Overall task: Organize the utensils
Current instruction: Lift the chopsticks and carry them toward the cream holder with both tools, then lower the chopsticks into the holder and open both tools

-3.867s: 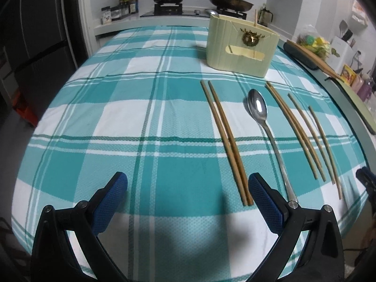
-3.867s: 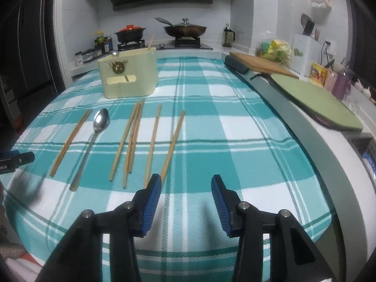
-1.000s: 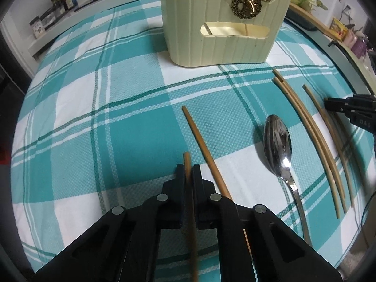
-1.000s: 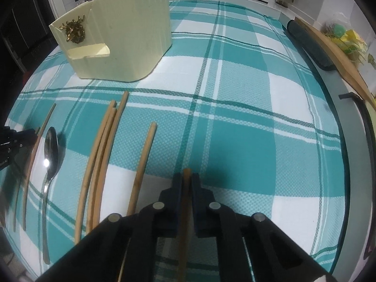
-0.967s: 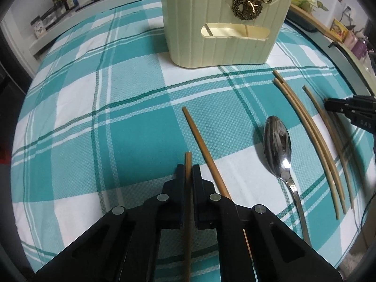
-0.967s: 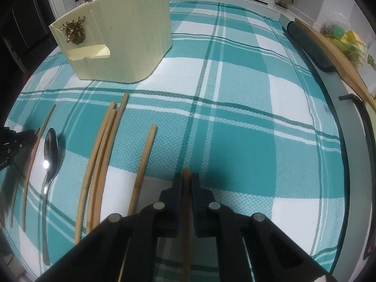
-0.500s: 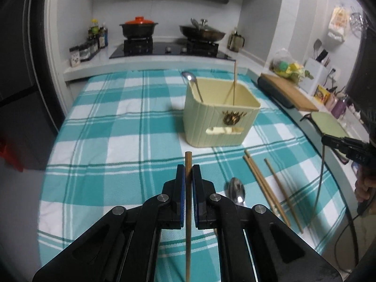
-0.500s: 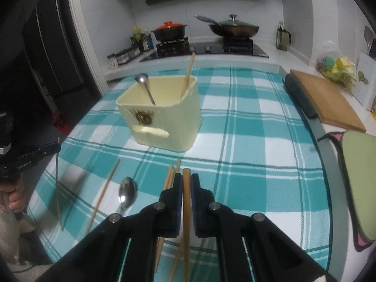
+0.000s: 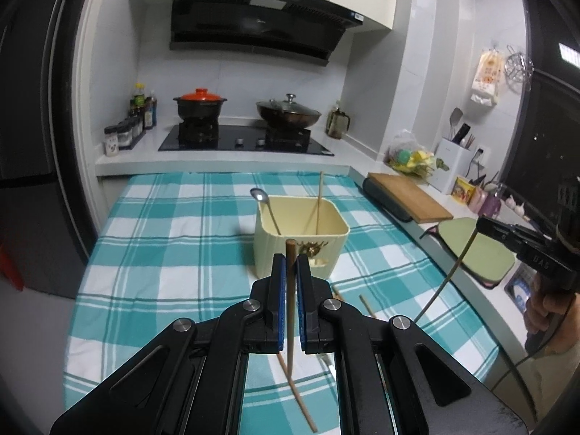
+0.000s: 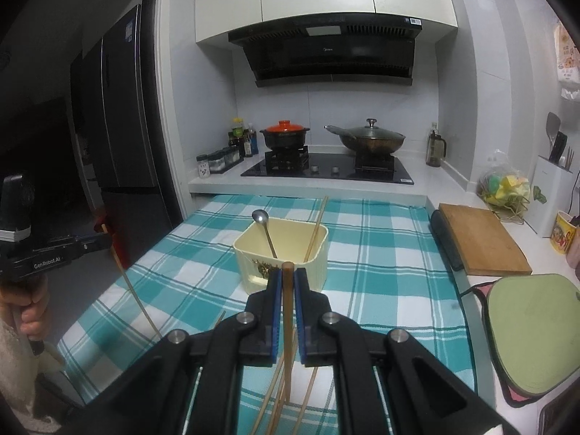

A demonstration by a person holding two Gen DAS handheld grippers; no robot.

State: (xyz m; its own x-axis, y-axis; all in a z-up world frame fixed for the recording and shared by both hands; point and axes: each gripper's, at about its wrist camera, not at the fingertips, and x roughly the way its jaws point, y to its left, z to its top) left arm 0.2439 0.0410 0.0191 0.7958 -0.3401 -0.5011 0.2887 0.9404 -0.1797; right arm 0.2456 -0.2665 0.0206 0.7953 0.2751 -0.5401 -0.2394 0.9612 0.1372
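Above a desk [image 9: 152, 224] under a teal checked cloth, the left gripper [image 9: 290, 286] has its jaws pinching a wooden chopstick [image 9: 290, 311] held upright, while the right gripper [image 10: 287, 291] has its jaws pinching another chopstick [image 10: 287, 330] the same way. Both are raised well apart from the cloth, facing a cream holder [image 9: 301, 250] that already contains a spoon [image 9: 266, 208] and one stick [image 9: 319, 199]. More chopsticks [image 10: 308, 395] lie loose on the cloth below.
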